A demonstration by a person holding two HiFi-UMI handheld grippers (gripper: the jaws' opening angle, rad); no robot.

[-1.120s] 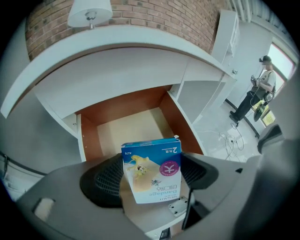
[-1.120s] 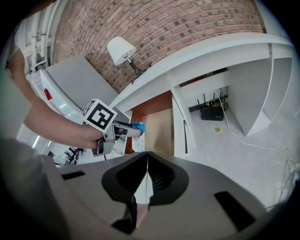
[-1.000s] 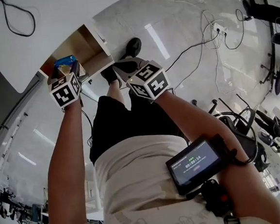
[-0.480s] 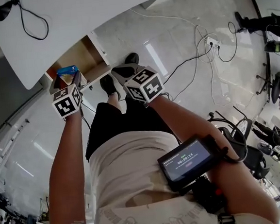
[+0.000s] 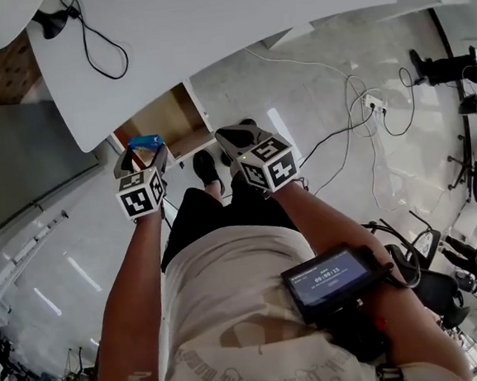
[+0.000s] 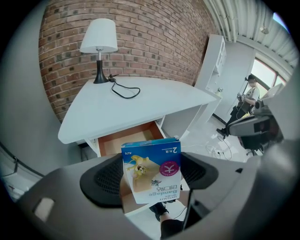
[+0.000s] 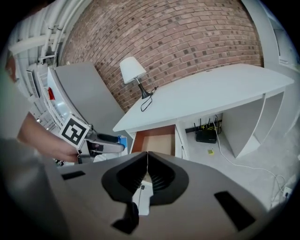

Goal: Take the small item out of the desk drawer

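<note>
Pale glossy floor tiles (image 5: 319,70) spread under a standing person, seen steeply from above. Nearest the camera, a small screen (image 5: 333,275) is strapped to the right forearm. Both arms reach forward, each hand holding 1 tool.

The left tool (image 5: 142,155) is closed on a small box (image 6: 152,169). Its 2 dark ribbed pads press the box's left and right sides, so the printed front faces the tool's own camera. The box is a slim white carton with a blue band along 1 edge. It carries a tan patch with a yellow cartoon figure, a round pink mark, the numeral 2 and the word "Bandage", all upside down from this angle.

The box hangs in the air, out of the drawer (image 6: 125,140) and just on the person's side of it. That suggests the lift is done and only carrying it away or setting it down remains. The right tool (image 7: 146,171) holds nothing, with its jaws pressed together. It sits beside the left one, likely kept free for the drawer.

Beyond the box, the drawer is pulled open under the white table (image 6: 140,105), showing a bare brown inside. On the far table corner is a white-shaded lamp (image 6: 98,44), its black cable (image 6: 125,91) looping across the top. A red brick wall (image 6: 154,33) closes the scene behind.
</note>
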